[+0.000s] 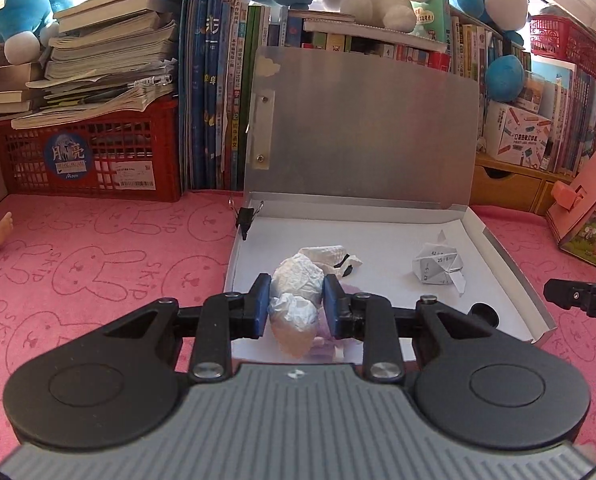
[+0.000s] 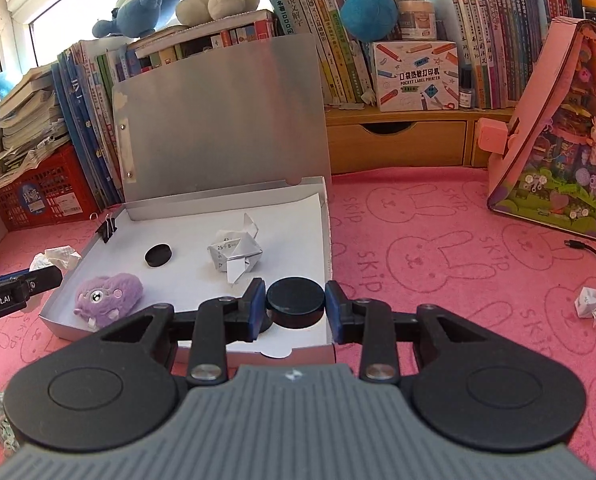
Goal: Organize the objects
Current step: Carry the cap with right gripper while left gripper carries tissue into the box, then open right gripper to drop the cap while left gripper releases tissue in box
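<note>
The left gripper [image 1: 294, 305] is clamped on a crumpled paper ball [image 1: 296, 300]; both blue pads press its sides, and its lower end hangs below the jaws. It is held above the near-left part of the open box [image 1: 509, 268]. The right gripper [image 2: 296, 305] is closed on a black disc [image 2: 295, 298], gripped edge to edge over the near-right corner of the same box.

Inside the box lie a second, smaller black disc [image 2: 158, 255], a folded paper [image 2: 236, 256] printed with sums, of which "25 ÷ 8" is readable, and a purple plush toy [image 2: 108, 294] with one eye. A black binder clip [image 2: 108, 226] sits on the left wall of the box. In the left wrist view the plush toy is almost wholly hidden behind the held ball.

Outside the box, a crumpled tissue [image 2: 58, 258] lies on the pink cloth [image 2: 437, 248] beside the left wall, and a small paper wad [image 2: 587, 300] lies well apart to the right. The cloth carries rabbit outlines and the word "SKIP".

Readable markings farther out:
- "POCKET LABEL PRINTER" on the white carton [image 2: 415, 76] on the wooden shelf.
- "Moon" on the round sticker of the red crate [image 1: 86, 152].
- "enRobot.AI", cut off at the frame edge, on the left gripper as seen from the right wrist.

Book spine titles are mostly too small to read.
</note>
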